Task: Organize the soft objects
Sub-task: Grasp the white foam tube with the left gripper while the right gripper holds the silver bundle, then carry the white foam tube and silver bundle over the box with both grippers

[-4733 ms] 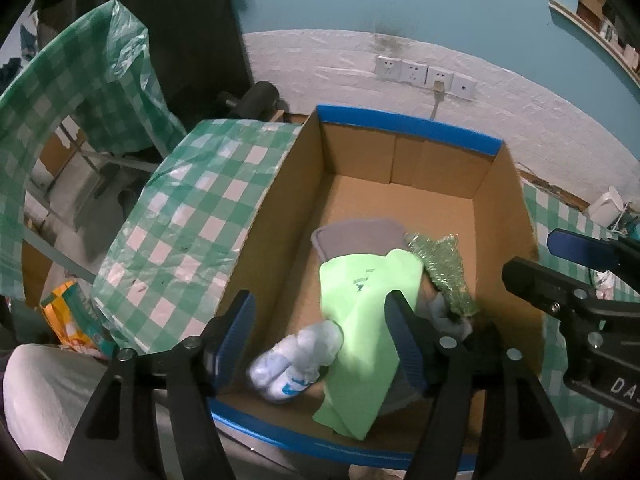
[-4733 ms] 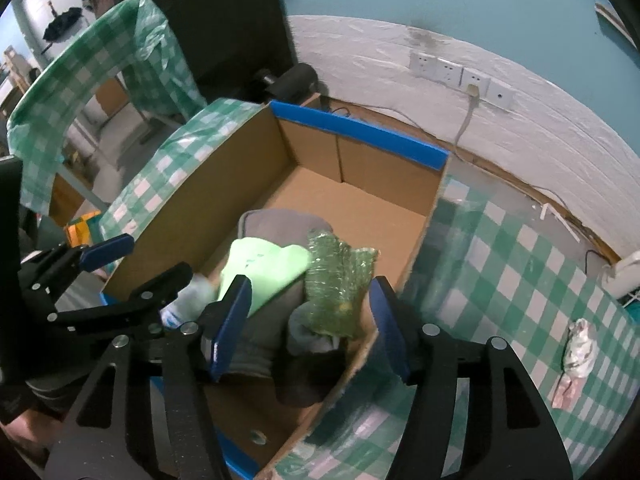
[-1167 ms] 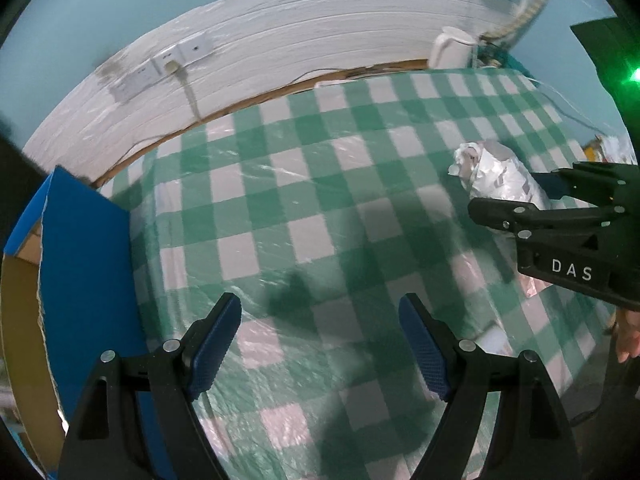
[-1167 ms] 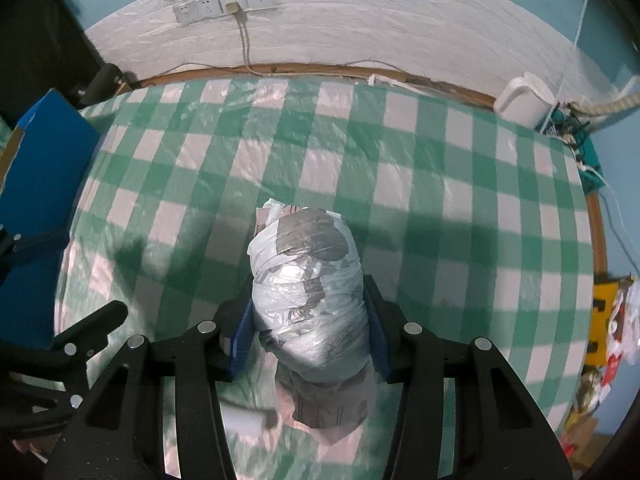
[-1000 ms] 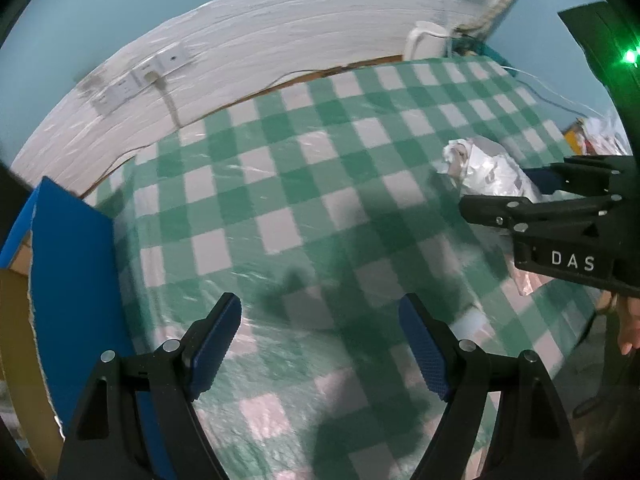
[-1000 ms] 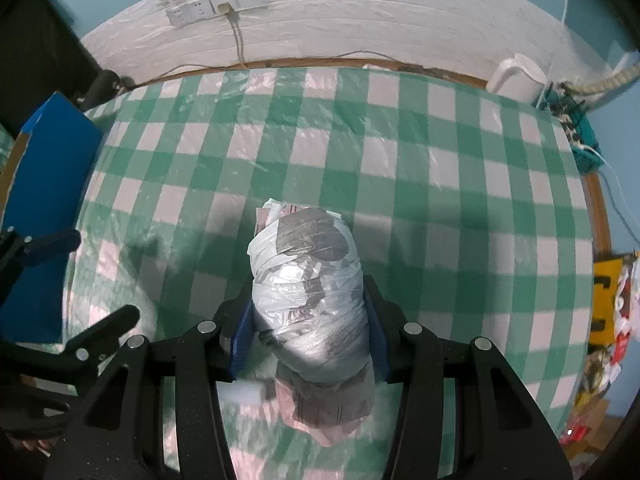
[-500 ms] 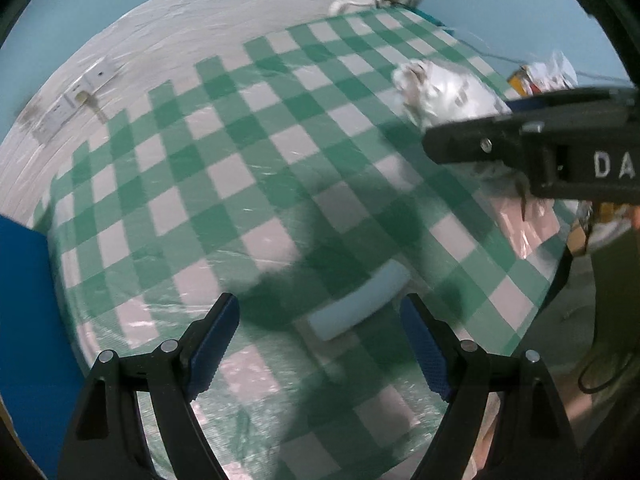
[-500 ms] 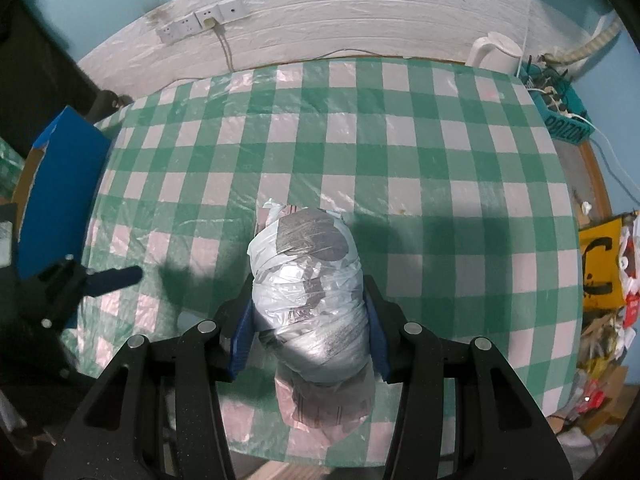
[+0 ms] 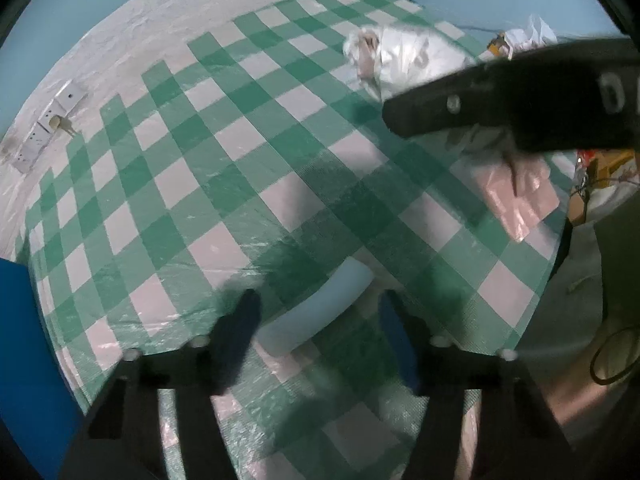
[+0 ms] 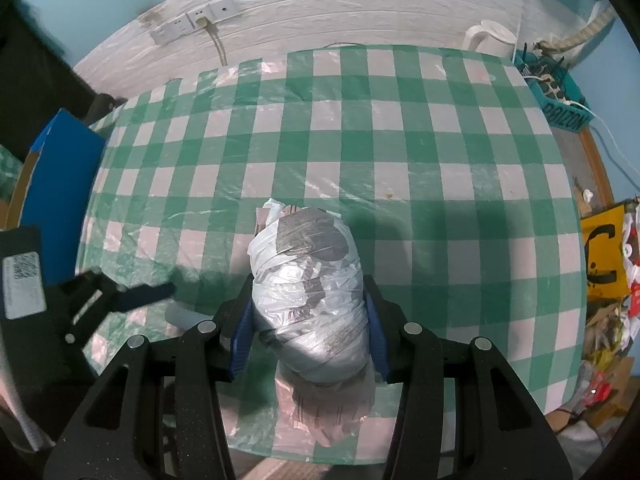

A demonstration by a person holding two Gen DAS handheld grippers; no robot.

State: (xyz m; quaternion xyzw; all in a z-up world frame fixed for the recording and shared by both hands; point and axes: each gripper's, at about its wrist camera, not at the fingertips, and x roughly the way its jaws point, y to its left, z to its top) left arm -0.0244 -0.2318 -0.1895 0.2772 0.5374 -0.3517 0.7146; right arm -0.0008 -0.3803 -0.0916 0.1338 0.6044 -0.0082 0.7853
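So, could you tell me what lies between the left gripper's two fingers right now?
In the left wrist view, a pale blue roll lies slantwise on the checked tablecloth between the left gripper's jaws, which have just been closing; contact is unclear through blur.

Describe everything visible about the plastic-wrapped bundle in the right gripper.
The plastic-wrapped bundle is a rounded, soft-looking lump bound in crinkled, silvery-white film, with dark grey patches showing through near its top. The right gripper is shut on it, blue pads pressed against both flanks. A loose pinkish plastic tail hangs below, over the green checked tablecloth.
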